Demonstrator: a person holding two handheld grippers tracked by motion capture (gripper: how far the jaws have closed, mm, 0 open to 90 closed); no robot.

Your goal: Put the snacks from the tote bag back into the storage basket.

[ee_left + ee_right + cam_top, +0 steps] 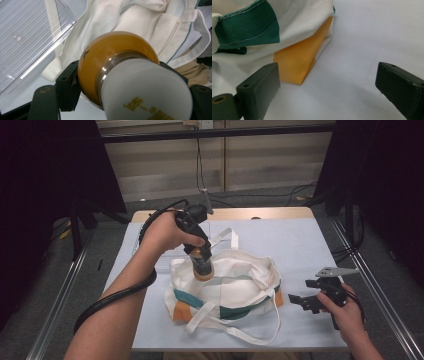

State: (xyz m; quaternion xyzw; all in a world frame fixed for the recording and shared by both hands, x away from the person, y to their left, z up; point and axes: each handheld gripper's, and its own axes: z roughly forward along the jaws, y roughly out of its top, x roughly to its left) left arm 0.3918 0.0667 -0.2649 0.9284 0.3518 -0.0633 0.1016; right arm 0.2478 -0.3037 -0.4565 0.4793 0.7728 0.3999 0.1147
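Bottle going into the bag

Bottle (202,266) of amber drink hangs over the open cloth bag (235,290), left gripper (198,251) clamped round its neck. Smooth, probably heavy; could slip. Right gripper (303,301) waits beside, jaws apart.

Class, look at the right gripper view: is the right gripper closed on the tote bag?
No. The right gripper stands open with bare table between its jaws, and the tote bag lies apart beyond it.

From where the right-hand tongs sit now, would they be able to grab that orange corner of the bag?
Probably yes. The right tongs are open and empty, pointed at the bag's orange corner, with bare table between them. The left tongs holding the bottle are well clear.
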